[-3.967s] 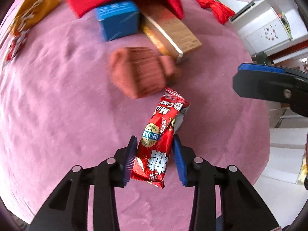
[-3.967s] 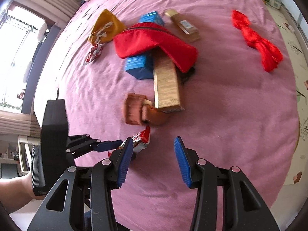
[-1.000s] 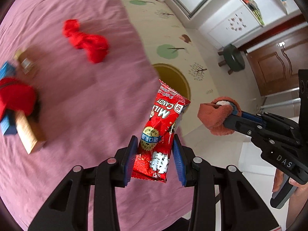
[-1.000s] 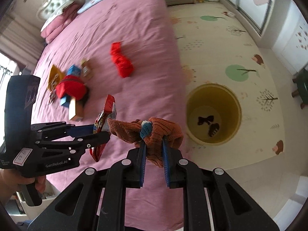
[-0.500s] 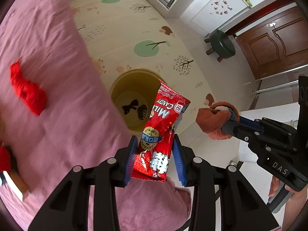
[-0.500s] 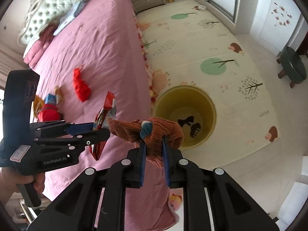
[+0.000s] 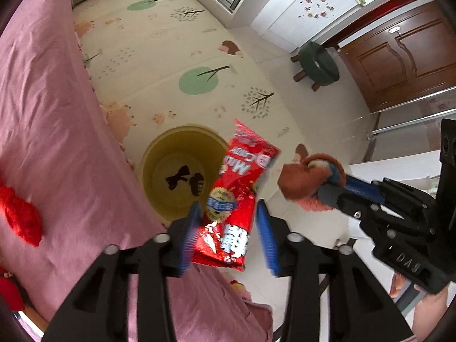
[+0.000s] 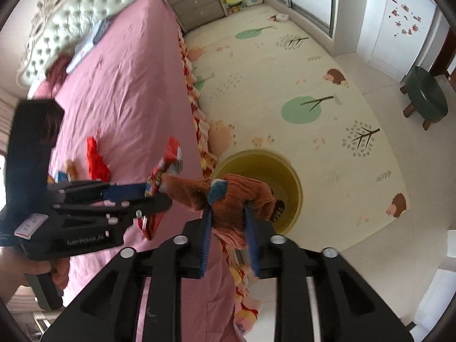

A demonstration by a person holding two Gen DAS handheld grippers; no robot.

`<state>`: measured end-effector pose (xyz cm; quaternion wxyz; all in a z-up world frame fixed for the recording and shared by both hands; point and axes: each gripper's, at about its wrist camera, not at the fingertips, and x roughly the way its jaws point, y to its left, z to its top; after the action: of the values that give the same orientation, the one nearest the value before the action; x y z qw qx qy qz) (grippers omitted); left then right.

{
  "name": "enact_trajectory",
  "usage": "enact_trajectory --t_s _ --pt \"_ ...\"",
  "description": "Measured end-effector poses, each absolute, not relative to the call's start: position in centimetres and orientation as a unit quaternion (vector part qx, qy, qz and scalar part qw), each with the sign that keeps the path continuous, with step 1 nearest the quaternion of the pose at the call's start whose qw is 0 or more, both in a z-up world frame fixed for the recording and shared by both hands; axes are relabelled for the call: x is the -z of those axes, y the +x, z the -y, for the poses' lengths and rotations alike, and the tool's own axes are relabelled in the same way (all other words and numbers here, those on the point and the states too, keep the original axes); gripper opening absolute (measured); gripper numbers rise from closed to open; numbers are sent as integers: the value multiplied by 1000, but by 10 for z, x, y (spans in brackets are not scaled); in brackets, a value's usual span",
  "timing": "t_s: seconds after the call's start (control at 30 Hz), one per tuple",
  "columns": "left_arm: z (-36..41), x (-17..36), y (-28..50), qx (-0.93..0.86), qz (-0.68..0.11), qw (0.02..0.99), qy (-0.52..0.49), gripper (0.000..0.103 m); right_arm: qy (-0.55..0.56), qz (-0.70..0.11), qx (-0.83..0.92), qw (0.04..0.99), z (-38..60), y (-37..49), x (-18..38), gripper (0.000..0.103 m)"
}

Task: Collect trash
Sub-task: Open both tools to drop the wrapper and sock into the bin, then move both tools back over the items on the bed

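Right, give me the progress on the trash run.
Done: two dark bits lie in the yellow bin. In hand: left gripper opening around the candy wrapper, right gripper holding the brown sock. Left: red cloth and boxes on the bed.

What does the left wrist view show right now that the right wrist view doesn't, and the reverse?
Only the left wrist view shows the brown wooden door and the printed front of the red candy wrapper, with a visible gap at the right pad. Only the right wrist view shows the tufted headboard, the grey nightstand and the left gripper from outside. Both show the yellow bin on the floor beside the pink bed, the green stool, and the orange knitted item in the right gripper.
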<state>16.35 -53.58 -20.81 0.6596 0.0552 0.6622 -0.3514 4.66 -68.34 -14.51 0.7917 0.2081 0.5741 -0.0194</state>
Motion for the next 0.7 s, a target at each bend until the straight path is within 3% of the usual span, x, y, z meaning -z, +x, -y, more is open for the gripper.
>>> enact_trajectory --t_s 0.03,0.07,0.37,0.7 --pt "536 208 166 353 -662 659 48 67 222 -568 20 792 690 47 145 30" --pt "535 208 167 354 -662 659 43 71 231 -564 21 793 695 48 144 33" --pt "523 208 171 340 -664 663 57 71 238 -561 33 792 707 53 138 35" --pt "472 180 146 331 -647 685 54 72 215 -565 -7 797 653 54 119 36"
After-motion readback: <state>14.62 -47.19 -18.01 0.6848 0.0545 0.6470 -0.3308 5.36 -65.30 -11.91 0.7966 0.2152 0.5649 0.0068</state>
